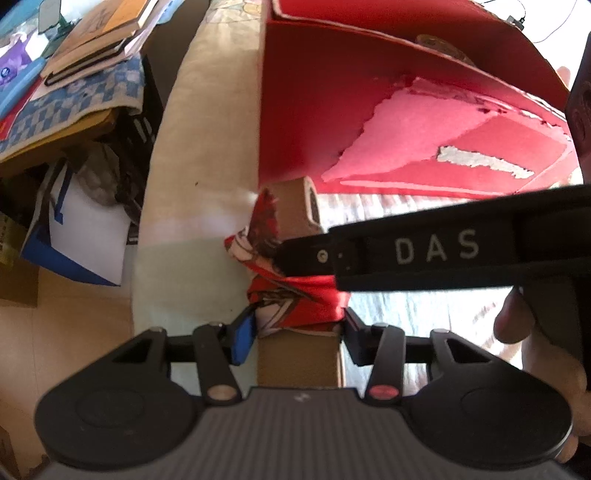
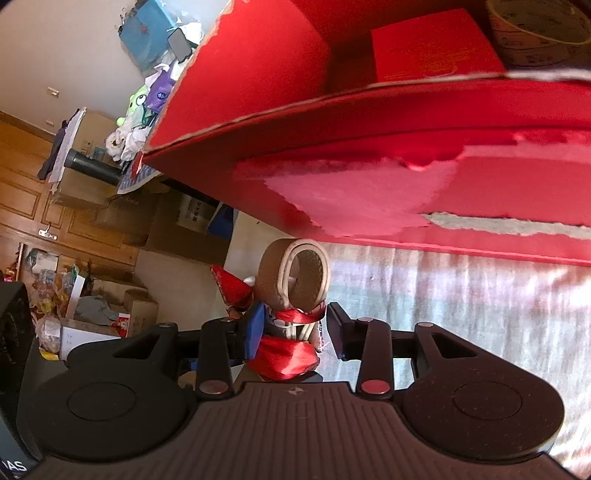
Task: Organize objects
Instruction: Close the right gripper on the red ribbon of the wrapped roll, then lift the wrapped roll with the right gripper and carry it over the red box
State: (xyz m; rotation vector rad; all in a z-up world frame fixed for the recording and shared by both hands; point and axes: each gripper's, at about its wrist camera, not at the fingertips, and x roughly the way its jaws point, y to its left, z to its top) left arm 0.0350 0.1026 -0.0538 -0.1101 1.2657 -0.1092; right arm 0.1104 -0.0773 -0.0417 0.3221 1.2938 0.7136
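A tan belt wrapped in a red patterned scarf [image 1: 295, 295] is held between both grippers, just in front of an open red cardboard box [image 1: 369, 122]. My left gripper [image 1: 299, 334] is shut on the scarf-wrapped belt. My right gripper [image 2: 295, 334] grips the same bundle [image 2: 291, 354], with the belt's tan loop [image 2: 295, 273] standing up beyond its fingers. The right gripper's black finger marked DAS [image 1: 436, 251] crosses the left wrist view. Inside the box [image 2: 332, 92] lie a smaller red box [image 2: 436, 48] and a tape roll [image 2: 535, 33].
The box rests on a striped cloth [image 2: 461, 302] over a beige bed or cushion [image 1: 199, 155]. To the left a side table holds stacked books and a checked cloth [image 1: 92, 55]. Bags, cartons and clutter [image 2: 110, 295] stand on the floor by wooden cabinets.
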